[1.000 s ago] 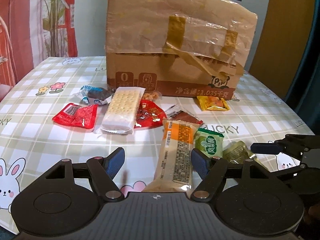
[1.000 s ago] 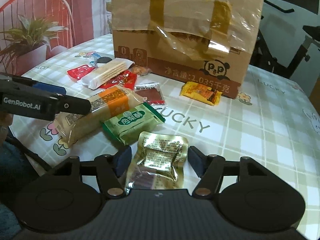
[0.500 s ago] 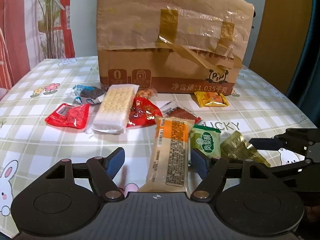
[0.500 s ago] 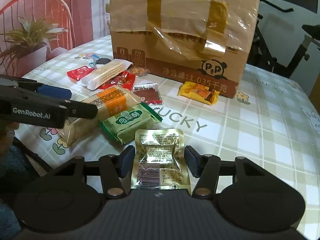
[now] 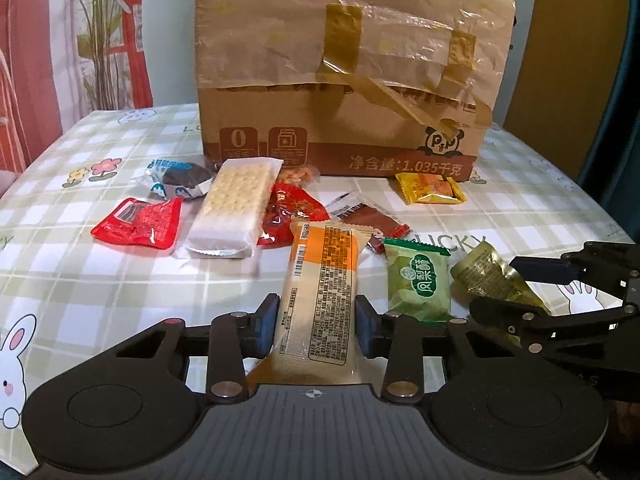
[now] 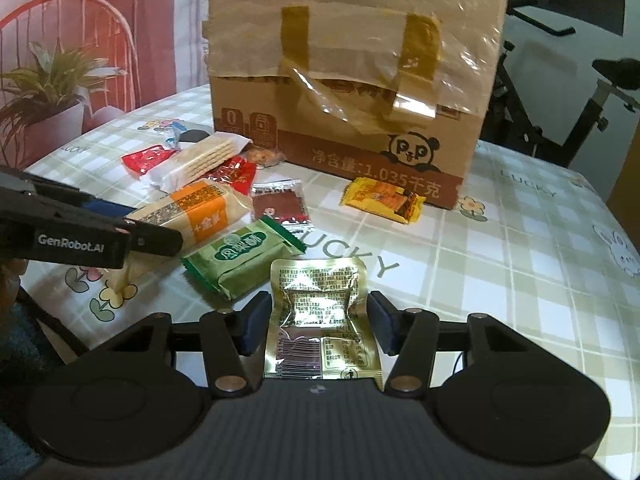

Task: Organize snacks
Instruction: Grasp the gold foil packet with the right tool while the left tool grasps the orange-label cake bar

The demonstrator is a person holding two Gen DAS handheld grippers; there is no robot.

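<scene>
Fingers (image 5: pixel 269 322) tilted downward have just closed, pinching orange-banded packet (image 5: pixel 320 280); right pair pinches gold pouch (image 6: pixel 320 320).

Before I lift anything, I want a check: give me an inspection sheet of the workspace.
Surface: checked tablecloth, flat, with rabbit and flower prints.
Job's things: orange-banded packet, gold foil packet, green packet, cracker pack, red packet and yellow packet, all loose in front of the taped cardboard box.
Clutter: nothing seen beyond the snacks.
Grippers: left claw has just been closing, pads on the orange-banded packet; right claw has just been closing, pads on the gold foil packet.
Cables: nothing seen.
Surroundings: potted plant, exercise bike.
</scene>
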